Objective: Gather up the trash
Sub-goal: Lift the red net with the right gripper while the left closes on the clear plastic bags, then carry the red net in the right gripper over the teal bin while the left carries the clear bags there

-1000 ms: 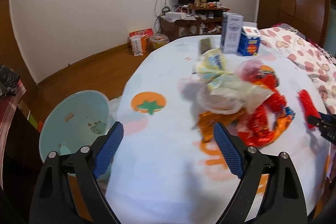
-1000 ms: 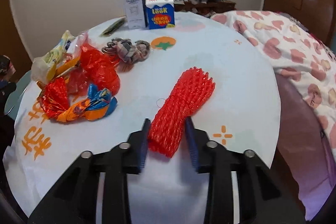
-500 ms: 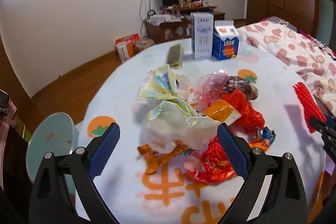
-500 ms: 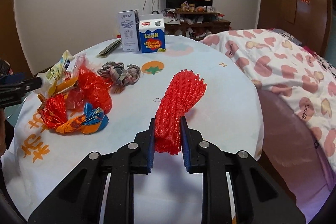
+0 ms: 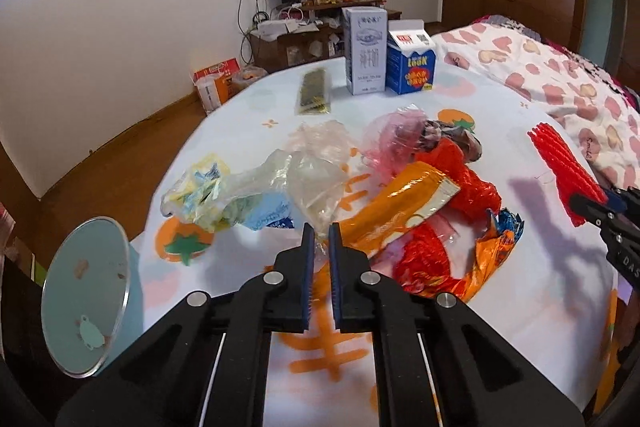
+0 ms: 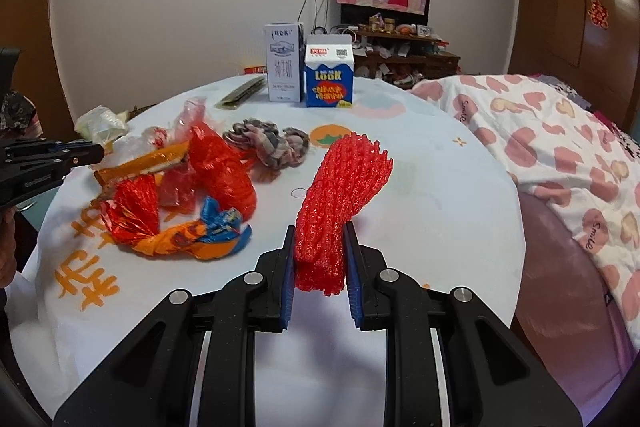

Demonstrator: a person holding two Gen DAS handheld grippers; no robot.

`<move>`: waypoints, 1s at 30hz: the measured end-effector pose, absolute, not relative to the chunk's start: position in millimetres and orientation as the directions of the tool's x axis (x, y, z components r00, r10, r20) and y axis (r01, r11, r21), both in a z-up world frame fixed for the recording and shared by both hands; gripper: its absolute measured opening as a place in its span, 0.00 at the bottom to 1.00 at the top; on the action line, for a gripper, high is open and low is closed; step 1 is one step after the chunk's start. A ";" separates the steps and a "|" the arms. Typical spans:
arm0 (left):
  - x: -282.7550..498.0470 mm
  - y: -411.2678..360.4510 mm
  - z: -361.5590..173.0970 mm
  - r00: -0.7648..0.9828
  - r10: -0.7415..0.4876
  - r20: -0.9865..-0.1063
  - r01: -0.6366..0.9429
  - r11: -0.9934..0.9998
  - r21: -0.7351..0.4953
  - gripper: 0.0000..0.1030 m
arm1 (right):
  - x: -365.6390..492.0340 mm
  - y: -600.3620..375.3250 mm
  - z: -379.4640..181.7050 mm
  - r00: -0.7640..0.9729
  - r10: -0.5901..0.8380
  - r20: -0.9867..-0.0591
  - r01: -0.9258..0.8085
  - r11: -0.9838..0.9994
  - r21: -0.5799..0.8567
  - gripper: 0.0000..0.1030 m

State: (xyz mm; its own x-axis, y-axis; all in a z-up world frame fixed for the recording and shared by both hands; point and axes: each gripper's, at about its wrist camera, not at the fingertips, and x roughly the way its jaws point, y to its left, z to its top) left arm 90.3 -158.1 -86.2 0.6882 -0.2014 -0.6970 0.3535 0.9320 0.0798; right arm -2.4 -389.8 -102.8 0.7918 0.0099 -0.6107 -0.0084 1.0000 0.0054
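A heap of wrappers lies on the round white table [image 5: 540, 299]: an orange packet [image 5: 400, 211], red foil [image 5: 468, 183], a pink bag [image 5: 394, 135]. My left gripper [image 5: 321, 239] is shut on a clear plastic bag [image 5: 316, 183] joined to a yellow and blue wrapper [image 5: 208, 199]. My right gripper [image 6: 319, 247] is shut on a red foam net [image 6: 344, 183] and holds it above the table. The net also shows in the left wrist view [image 5: 560, 163]. A pale blue bin [image 5: 88, 307] stands by the table's left edge.
Two cartons, one white [image 5: 366, 51] and one blue [image 5: 412, 61], stand at the table's far side beside a dark flat packet [image 5: 314, 93]. A grey crumpled cloth [image 6: 268, 143] lies mid-table. A heart-patterned bed [image 6: 560, 147] lies to the right.
My left gripper swung from the bin to the heap and shut on the clear bag. My right gripper shut on the red net and lifted it.
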 end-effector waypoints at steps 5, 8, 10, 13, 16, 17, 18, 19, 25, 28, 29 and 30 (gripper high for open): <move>82.0 -135.6 -74.3 0.719 -0.209 -0.663 0.352 0.932 0.089 0.06 | -1.1 -380.2 -94.3 0.806 0.018 -0.592 -0.021 1.000 0.002 0.22; 79.3 -119.1 -68.0 0.734 -0.200 -0.648 0.335 0.938 0.090 0.06 | 3.0 -372.6 -88.4 0.815 0.033 -0.579 -0.038 0.999 0.003 0.22; 77.7 -108.2 -64.6 0.743 -0.192 -0.641 0.320 0.943 0.089 0.06 | 7.8 -363.3 -82.9 0.823 0.048 -0.565 -0.057 0.998 0.002 0.22; 73.7 -92.7 -58.9 0.764 -0.179 -0.620 0.300 0.949 0.096 0.06 | 17.3 -349.4 -76.6 0.832 0.068 -0.550 -0.080 0.997 0.002 0.22; 70.9 -79.3 -53.3 0.779 -0.181 -0.601 0.289 0.953 0.087 0.06 | 26.7 -335.6 -72.9 0.837 0.093 -0.539 -0.106 0.994 0.006 0.22; 70.8 -75.0 -51.3 0.782 -0.181 -0.596 0.283 0.956 0.081 0.06 | 28.7 -331.0 -71.9 0.839 0.099 -0.536 -0.114 0.993 0.005 0.22; 71.1 -72.3 -50.0 0.784 -0.183 -0.593 0.280 0.957 0.075 0.06 | 31.1 -324.3 -70.6 0.840 0.106 -0.533 -0.124 0.992 0.003 0.22; 71.5 -69.8 -48.5 0.787 -0.186 -0.588 0.280 0.957 0.072 0.06 | 32.6 -319.8 -69.8 0.841 0.111 -0.530 -0.131 0.991 0.000 0.22; 69.5 -78.2 -47.1 0.790 -0.224 -0.571 0.315 0.947 0.065 0.06 | 37.5 -302.2 -67.8 0.843 0.126 -0.523 -0.156 0.988 -0.013 0.22; 69.5 -88.8 -50.5 0.772 -0.243 -0.588 0.343 0.937 0.062 0.10 | 37.1 -304.3 -67.6 0.843 0.118 -0.525 -0.149 0.989 -0.016 0.22; 70.2 -91.4 -52.4 0.767 -0.244 -0.594 0.349 0.935 0.066 0.10 | 36.5 -306.6 -67.4 0.843 0.113 -0.526 -0.144 0.989 -0.017 0.22; 70.9 -93.7 -55.6 0.762 -0.241 -0.601 0.353 0.933 0.074 0.10 | 36.4 -308.4 -67.6 0.843 0.110 -0.526 -0.140 0.990 -0.018 0.22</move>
State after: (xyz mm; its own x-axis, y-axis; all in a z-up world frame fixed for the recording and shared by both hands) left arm 70.9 -93.7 -55.6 0.7619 -0.2407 -0.6013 0.3529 0.9328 0.0736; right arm 36.4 -308.4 -67.6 0.8431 0.1101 -0.5264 -0.1403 0.9900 -0.0177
